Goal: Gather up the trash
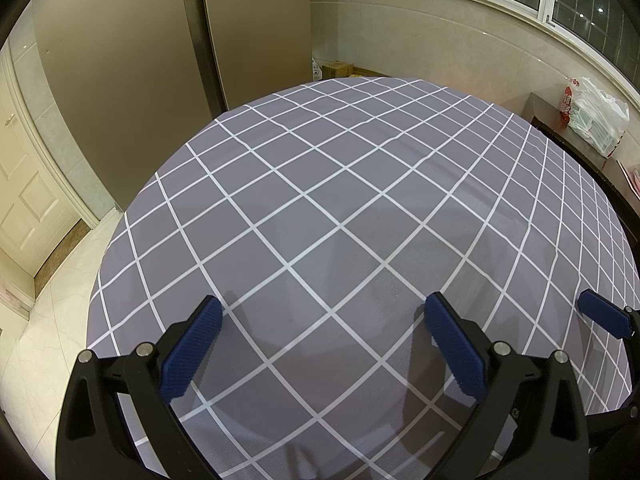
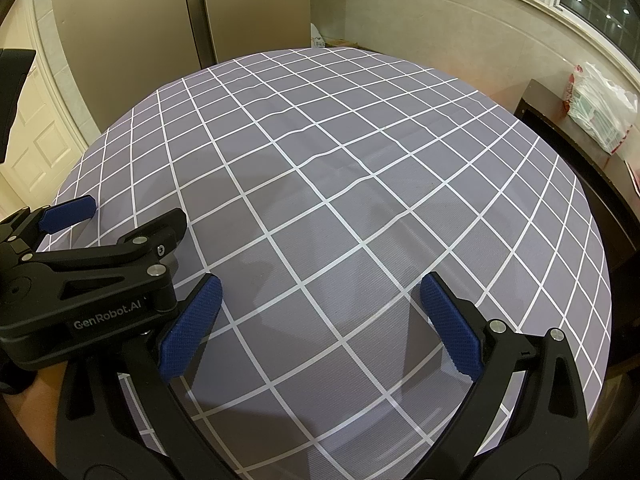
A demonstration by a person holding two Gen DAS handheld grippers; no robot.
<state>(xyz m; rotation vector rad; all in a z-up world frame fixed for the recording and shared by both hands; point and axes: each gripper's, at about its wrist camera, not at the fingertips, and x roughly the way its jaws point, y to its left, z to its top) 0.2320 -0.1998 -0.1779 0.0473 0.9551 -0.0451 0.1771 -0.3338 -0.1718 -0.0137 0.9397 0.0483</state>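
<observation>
My left gripper hangs open low over a round table with a grey, white-checked cloth, nothing between its blue pads. My right gripper is open too, over the same cloth, and holds nothing. They sit side by side: the left gripper shows at the left of the right wrist view. One blue pad of the right gripper's fingers shows at the right edge of the left wrist view. Neither view shows any loose trash on the cloth.
A white plastic bag with packets lies on a dark side cabinet right of the table. Cardboard boxes stand on the floor behind the table, by the wall. A tall brown fridge and a cream door are at the left.
</observation>
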